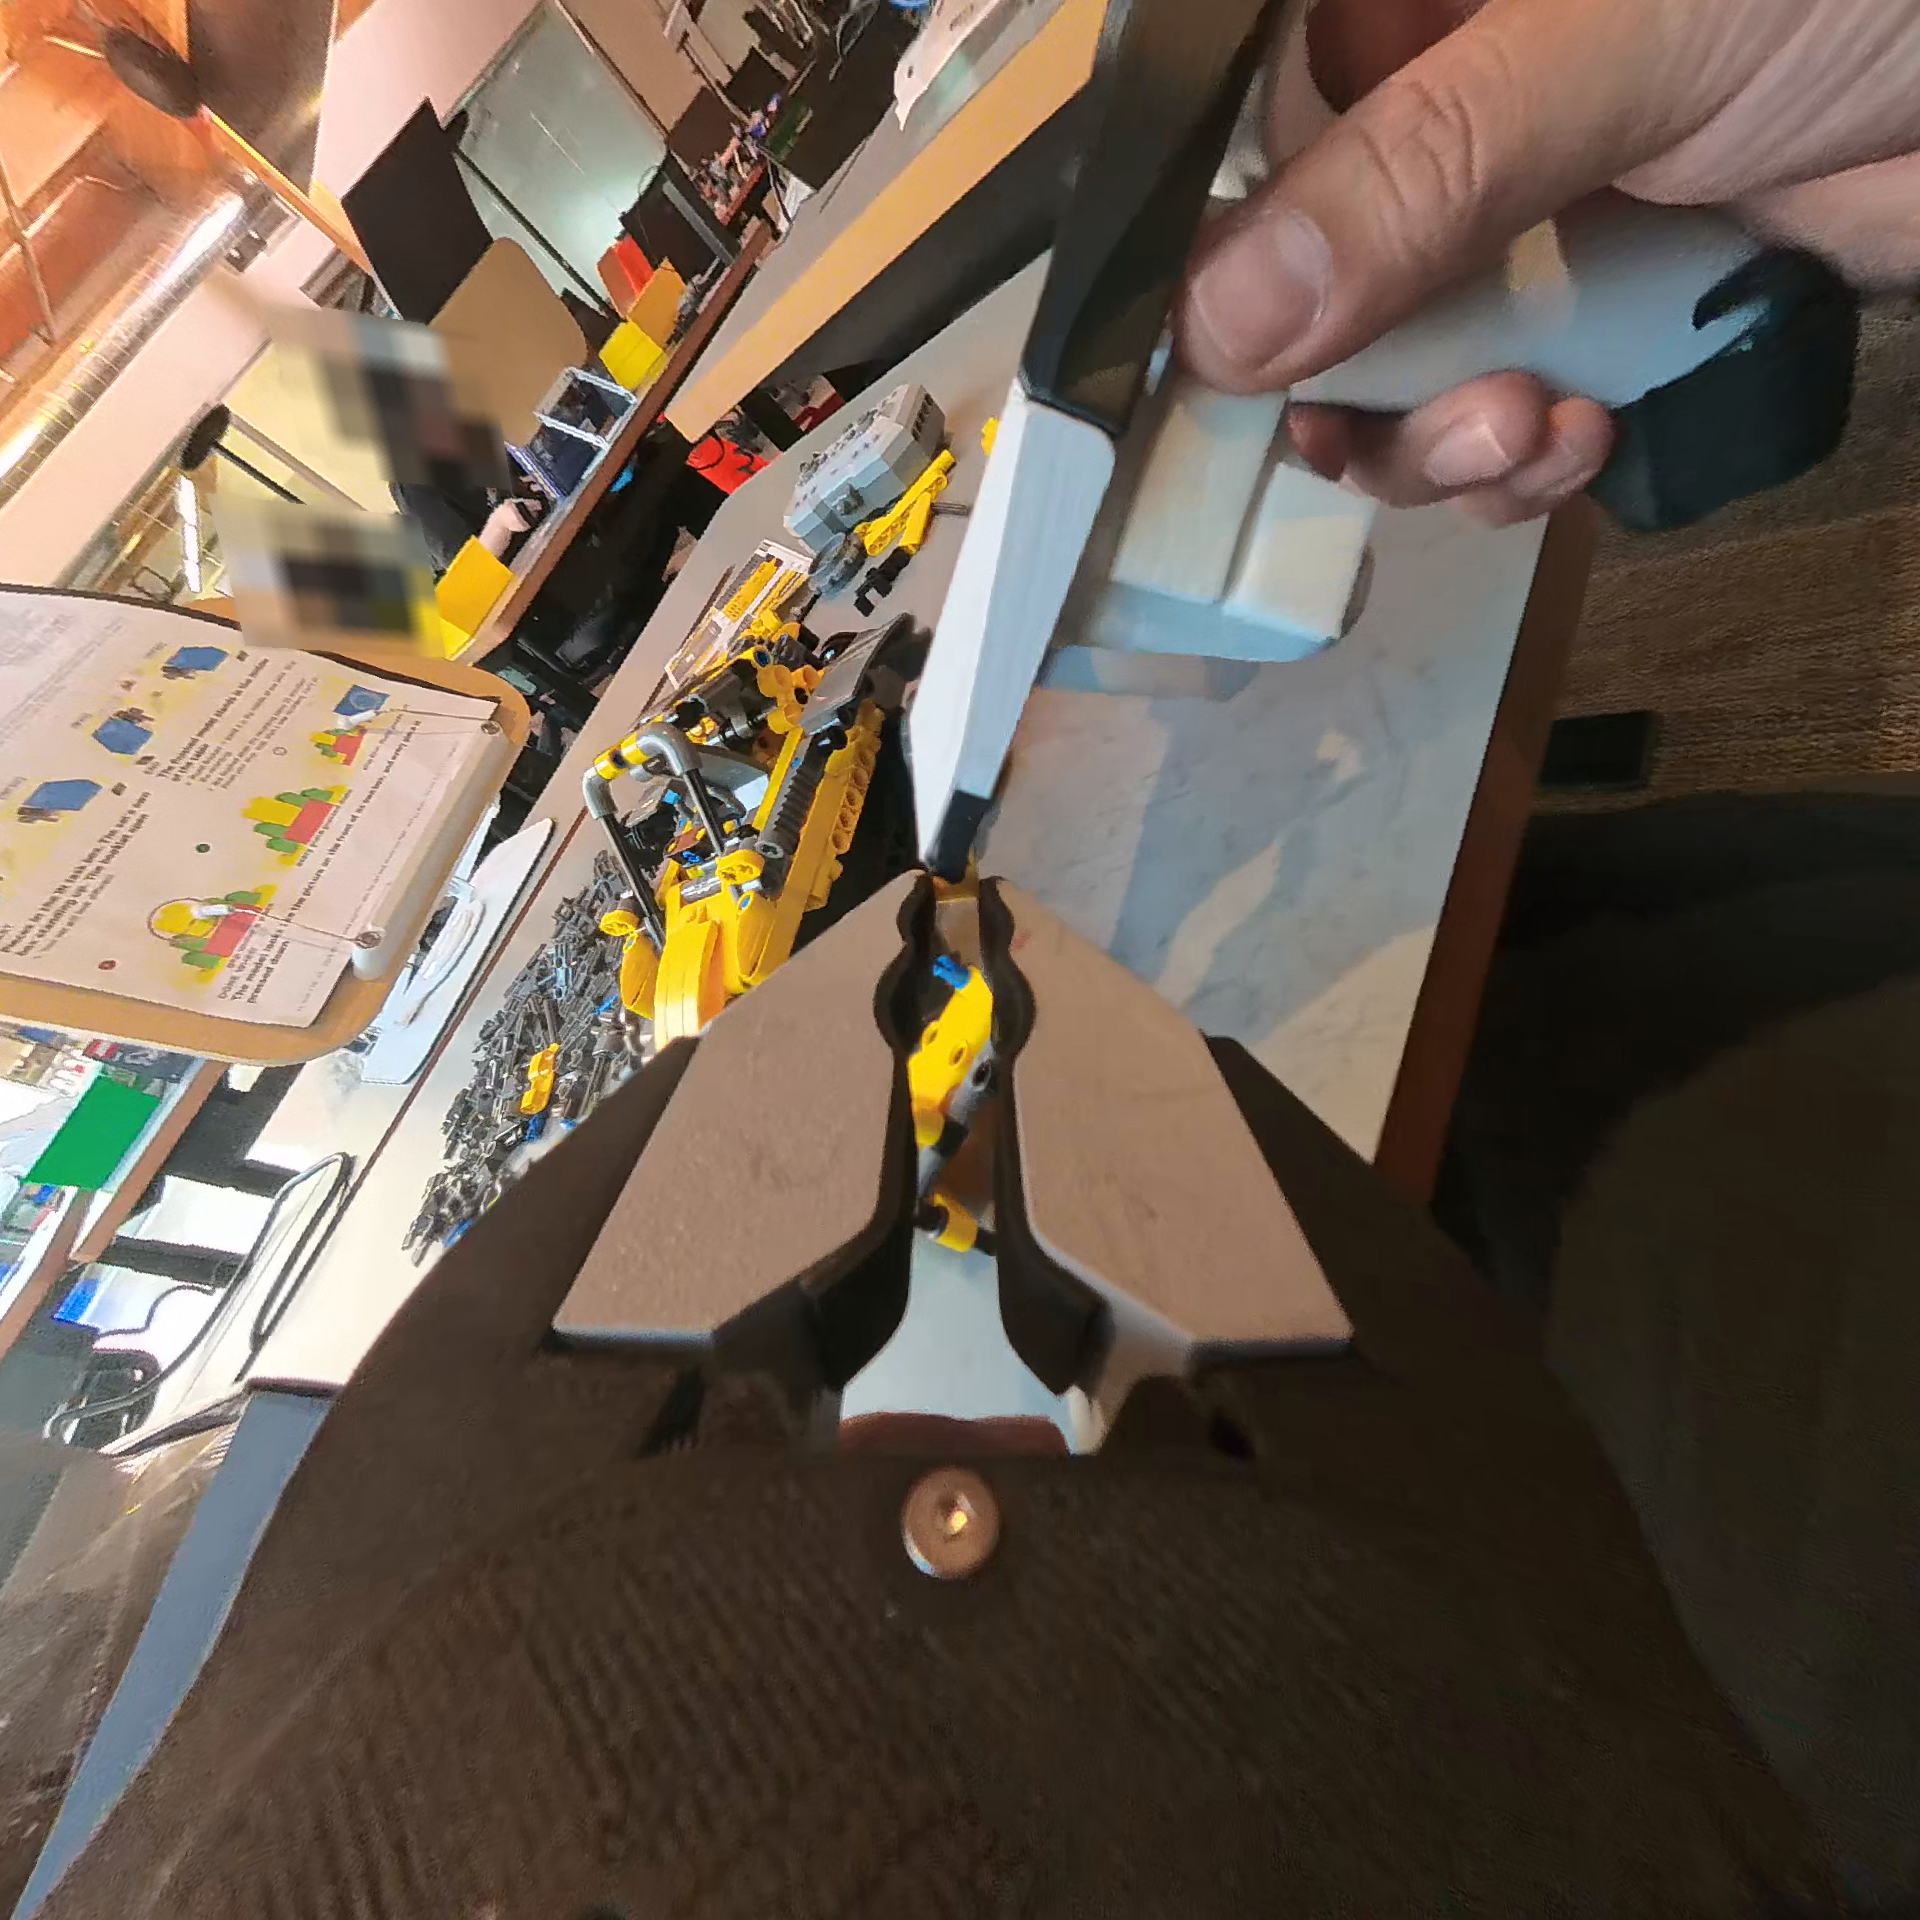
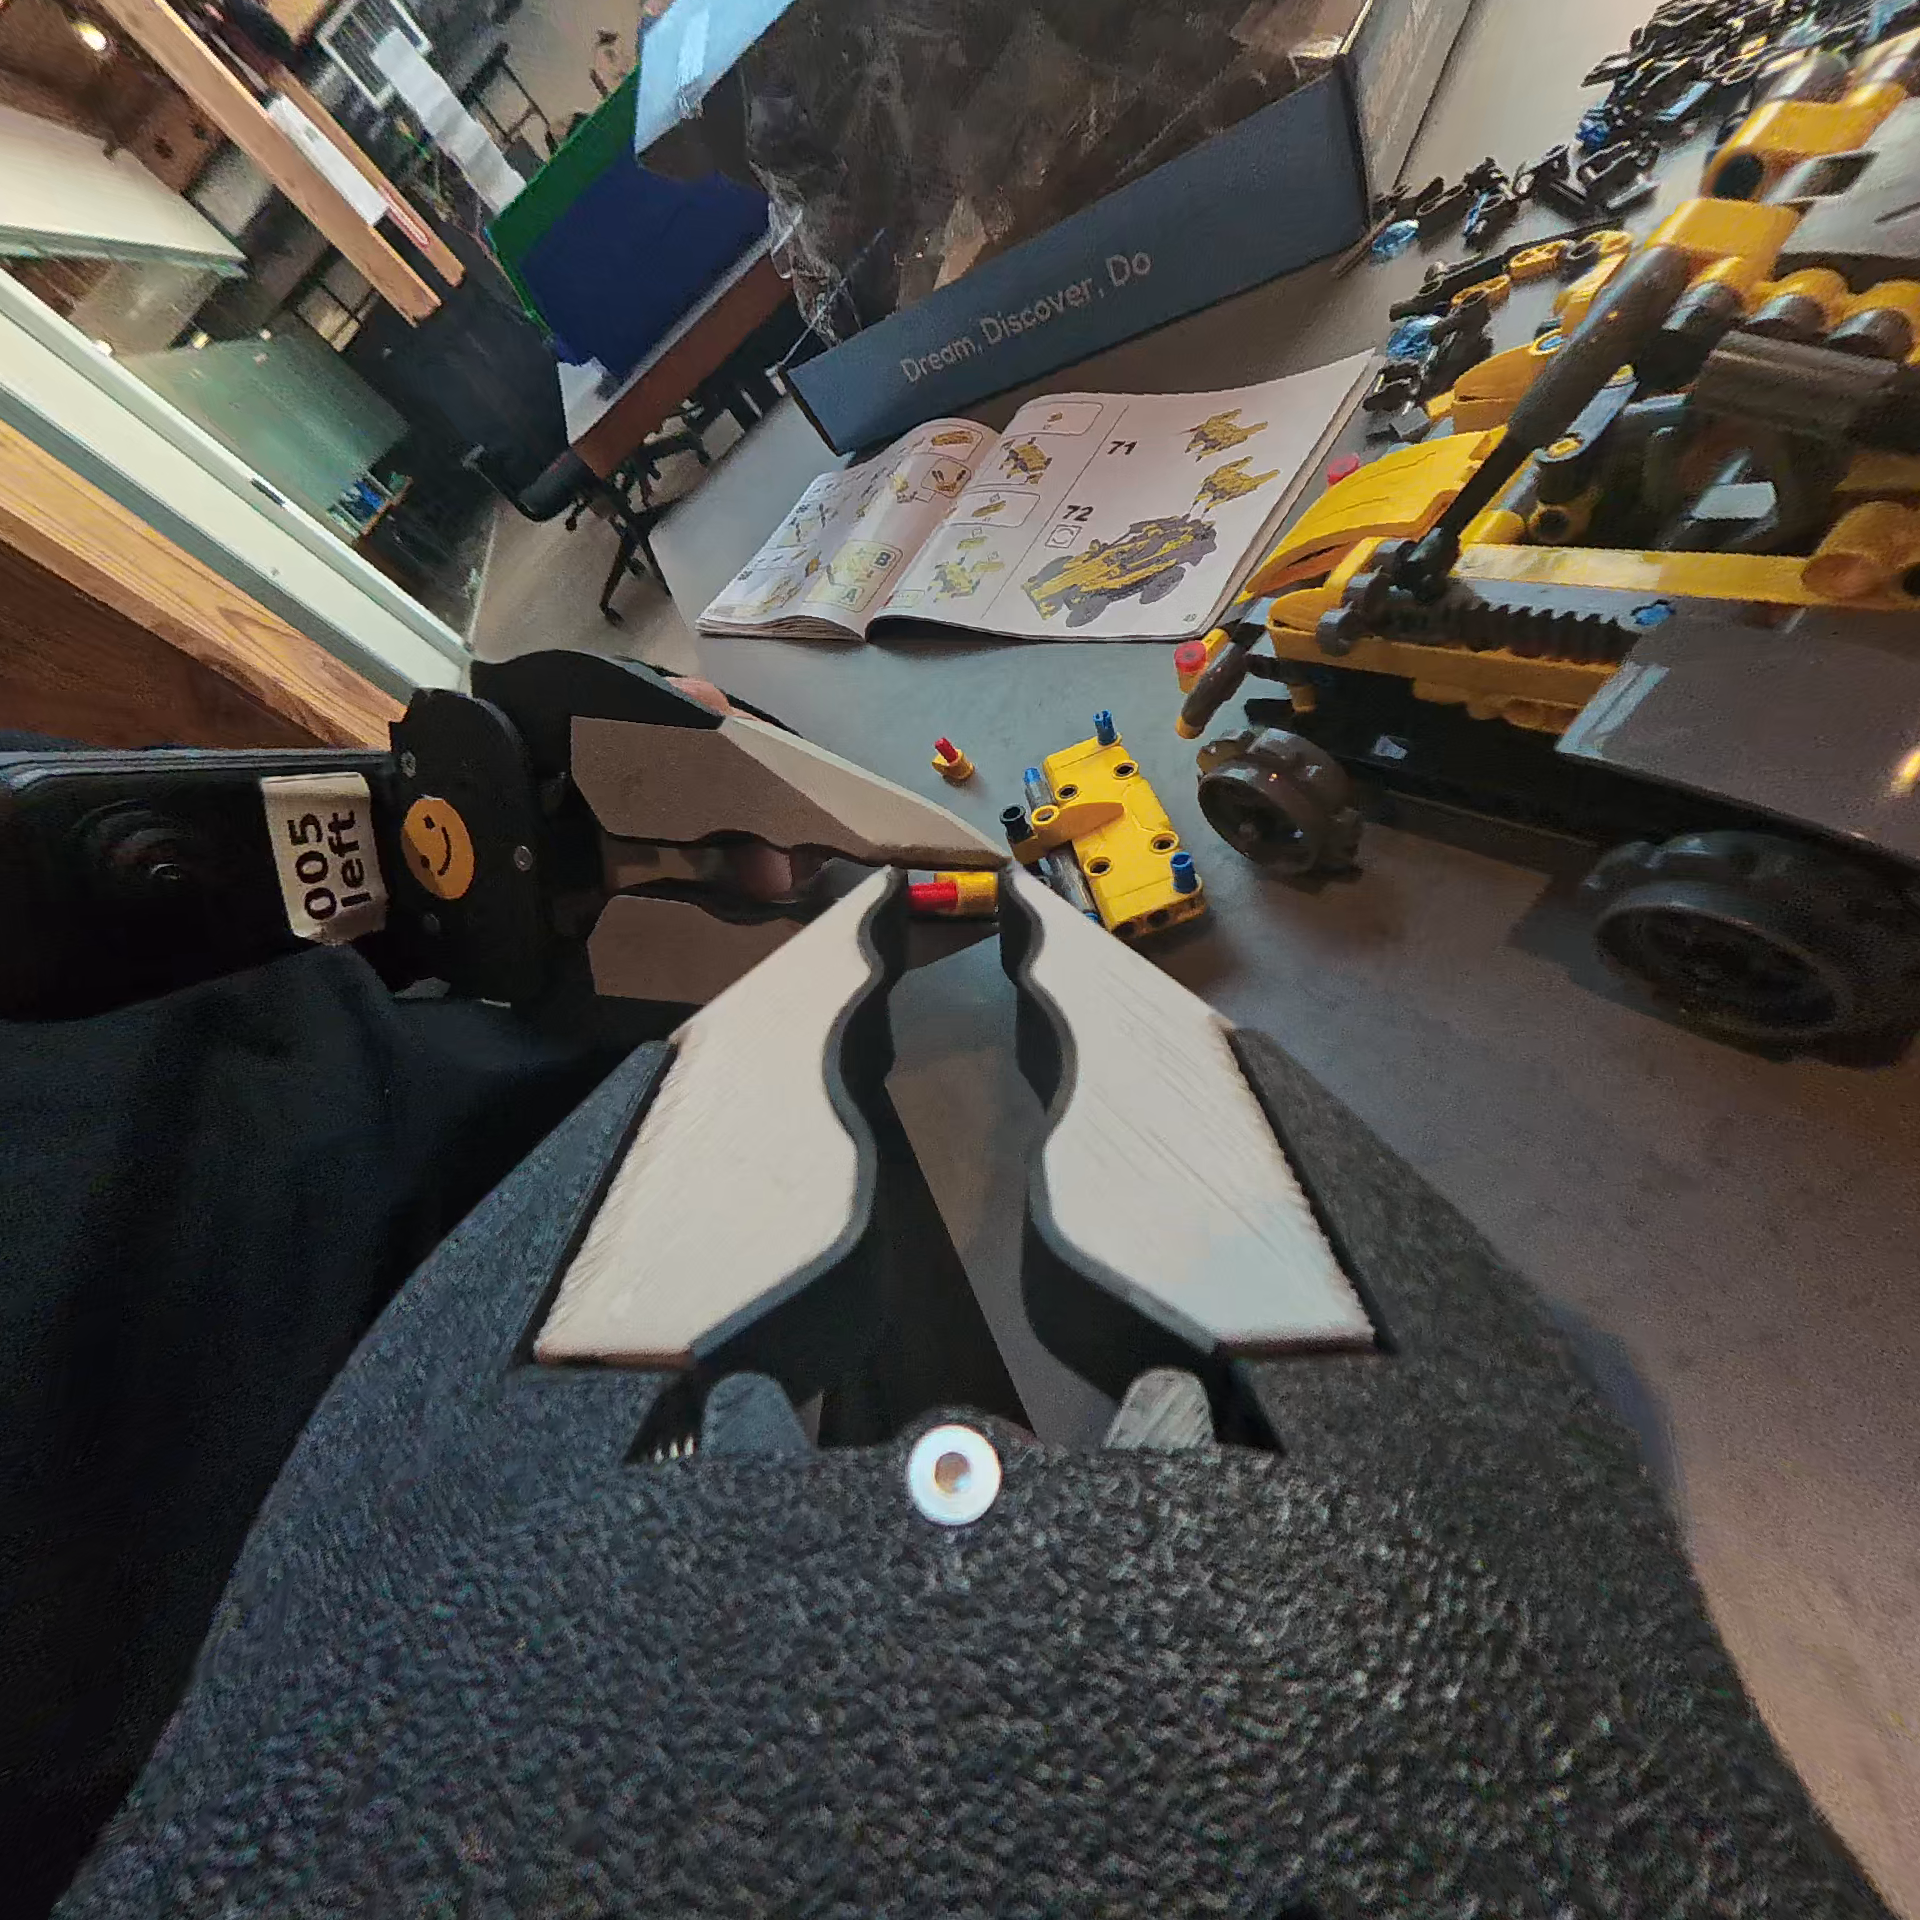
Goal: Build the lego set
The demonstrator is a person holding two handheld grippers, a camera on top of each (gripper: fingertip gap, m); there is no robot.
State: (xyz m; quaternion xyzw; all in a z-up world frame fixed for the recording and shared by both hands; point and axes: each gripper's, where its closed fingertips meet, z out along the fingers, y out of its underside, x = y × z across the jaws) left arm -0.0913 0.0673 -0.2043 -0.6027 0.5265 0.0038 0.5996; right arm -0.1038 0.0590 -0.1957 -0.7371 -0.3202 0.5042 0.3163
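Note:
My left gripper (image 1: pixel 951 894) is shut on a small yellow piece with a red pin (image 1: pixel 956 890). In the right wrist view the left gripper (image 2: pixel 992 857) comes in from the left. My right gripper (image 2: pixel 951 888) has its tips closed on the two ends of the same piece (image 2: pixel 961 894), just above the grey table (image 2: pixel 1351 1195). In the left wrist view one white finger (image 1: pixel 987 623) of the right gripper reaches down to the piece, held by a hand (image 1: pixel 1455 260). A yellow block with blue pins (image 2: pixel 1117 842) lies just beyond; it also shows through the left gripper's gap (image 1: pixel 951 1049).
A large yellow and black vehicle model (image 2: pixel 1662 582) stands to the right. An open instruction booklet (image 2: pixel 1039 520) and a dark box (image 2: pixel 1091 281) lie behind. Another small yellow and red piece (image 2: pixel 951 764) sits nearby. A pile of loose dark parts (image 1: pixel 540 1060) and a clipboard (image 1: pixel 208 810) lie farther off. My two grippers' fingertips are within a few centimetres of each other.

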